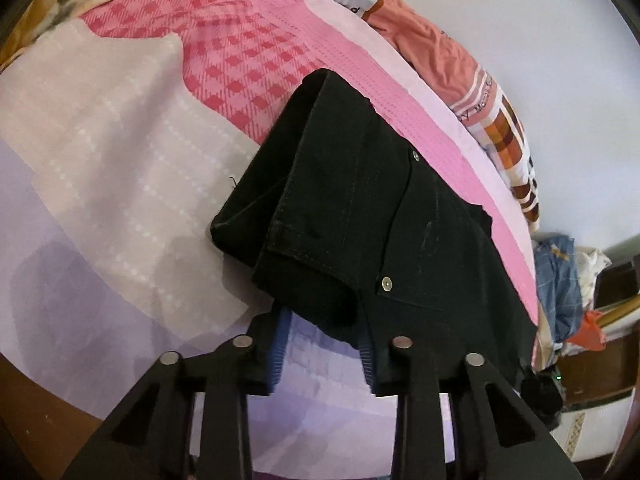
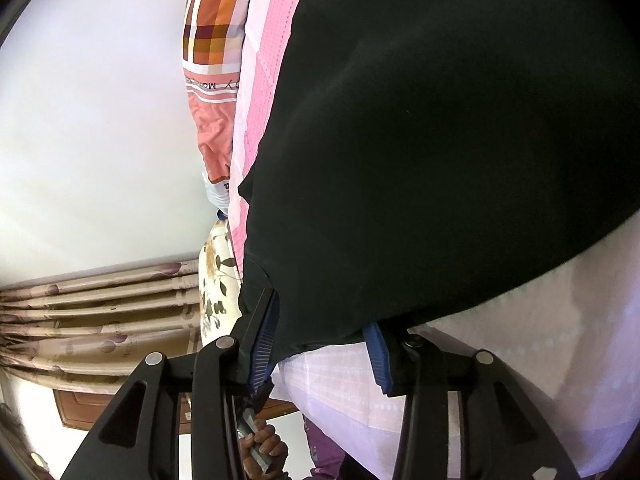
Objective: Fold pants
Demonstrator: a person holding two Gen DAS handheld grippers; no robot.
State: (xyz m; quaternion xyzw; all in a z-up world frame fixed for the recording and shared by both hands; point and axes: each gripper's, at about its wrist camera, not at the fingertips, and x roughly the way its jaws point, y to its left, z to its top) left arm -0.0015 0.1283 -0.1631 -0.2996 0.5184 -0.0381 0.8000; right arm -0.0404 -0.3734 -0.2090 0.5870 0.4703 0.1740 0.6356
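The black pants (image 1: 360, 208) lie folded on the pink and lilac bedsheet (image 1: 120, 168), with the hem and pocket rivets facing up. My left gripper (image 1: 326, 354) is open, its blue-padded fingers (image 1: 278, 356) straddling the near edge of the pants. In the right wrist view the pants (image 2: 440, 140) fill most of the frame. My right gripper (image 2: 320, 348) is open too, its fingers (image 2: 264, 344) spread on either side of the cloth's near edge, which hangs between them. I cannot tell whether either gripper touches the cloth.
A pile of patterned bedding and an orange garment (image 1: 460, 68) lies along the bed's far edge by the white wall. More clothes (image 1: 560, 280) are heaped at the right. Curtains (image 2: 100, 320) and a wooden door (image 2: 80, 404) show on the left. The bed's near edge runs under my left gripper.
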